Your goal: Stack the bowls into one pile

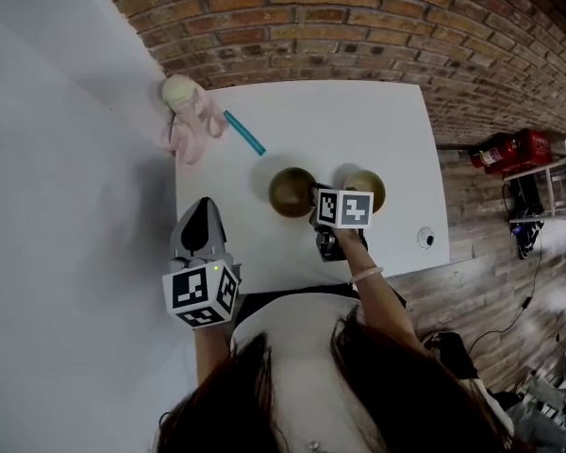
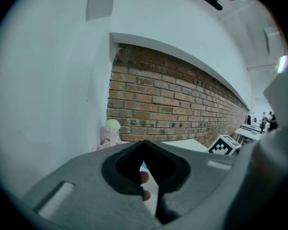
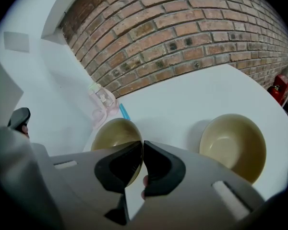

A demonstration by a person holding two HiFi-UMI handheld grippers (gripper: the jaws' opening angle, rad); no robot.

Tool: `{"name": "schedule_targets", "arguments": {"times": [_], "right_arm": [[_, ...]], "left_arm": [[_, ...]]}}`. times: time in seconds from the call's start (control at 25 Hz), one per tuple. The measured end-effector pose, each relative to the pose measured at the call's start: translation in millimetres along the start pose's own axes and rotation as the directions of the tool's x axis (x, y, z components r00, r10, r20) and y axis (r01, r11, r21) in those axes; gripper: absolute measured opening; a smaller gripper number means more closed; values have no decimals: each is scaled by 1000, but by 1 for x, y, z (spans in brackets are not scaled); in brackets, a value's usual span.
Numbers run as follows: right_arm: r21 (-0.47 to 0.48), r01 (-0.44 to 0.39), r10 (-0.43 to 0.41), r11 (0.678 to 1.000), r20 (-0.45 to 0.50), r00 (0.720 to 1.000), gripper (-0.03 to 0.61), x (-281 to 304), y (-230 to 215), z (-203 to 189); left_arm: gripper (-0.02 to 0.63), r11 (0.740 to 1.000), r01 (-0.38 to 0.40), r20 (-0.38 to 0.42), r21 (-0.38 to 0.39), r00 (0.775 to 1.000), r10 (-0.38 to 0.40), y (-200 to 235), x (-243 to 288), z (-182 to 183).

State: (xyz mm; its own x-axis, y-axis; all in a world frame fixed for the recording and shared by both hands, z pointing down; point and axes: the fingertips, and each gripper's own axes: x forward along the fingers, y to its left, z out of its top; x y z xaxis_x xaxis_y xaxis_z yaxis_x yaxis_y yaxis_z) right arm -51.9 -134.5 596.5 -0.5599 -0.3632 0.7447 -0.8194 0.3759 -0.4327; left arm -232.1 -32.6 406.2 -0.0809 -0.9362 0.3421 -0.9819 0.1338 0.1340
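Note:
Two olive-brown bowls are on the white table [image 1: 387, 121]. In the head view the left bowl [image 1: 291, 192] lies beside my right gripper [image 1: 317, 199], and the right bowl [image 1: 368, 187] shows past its marker cube. In the right gripper view the jaws [image 3: 143, 143] are closed on the right-hand rim of the left bowl [image 3: 113, 135]. The other bowl [image 3: 233, 143] stands apart to the right, empty and upright. My left gripper [image 1: 204, 204] is over the table's left front corner with its jaws [image 2: 145, 143] shut and nothing between them.
A pink doll [image 1: 191, 116] and a blue stick [image 1: 244, 132] lie at the table's far left corner, by the brick wall. A small round white thing [image 1: 425, 238] sits near the right front edge. A red fire extinguisher [image 1: 509, 149] lies beyond the table on the right.

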Motion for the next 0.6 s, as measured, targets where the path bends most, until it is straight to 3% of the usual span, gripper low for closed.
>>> {"name": "schedule_targets", "arguments": {"times": [0.6], "right_arm": [[51, 39, -42, 998, 63, 997, 23, -27, -31, 10]], "left_arm": [[0, 996, 82, -3, 17, 997, -82, -32, 19, 1]]}}
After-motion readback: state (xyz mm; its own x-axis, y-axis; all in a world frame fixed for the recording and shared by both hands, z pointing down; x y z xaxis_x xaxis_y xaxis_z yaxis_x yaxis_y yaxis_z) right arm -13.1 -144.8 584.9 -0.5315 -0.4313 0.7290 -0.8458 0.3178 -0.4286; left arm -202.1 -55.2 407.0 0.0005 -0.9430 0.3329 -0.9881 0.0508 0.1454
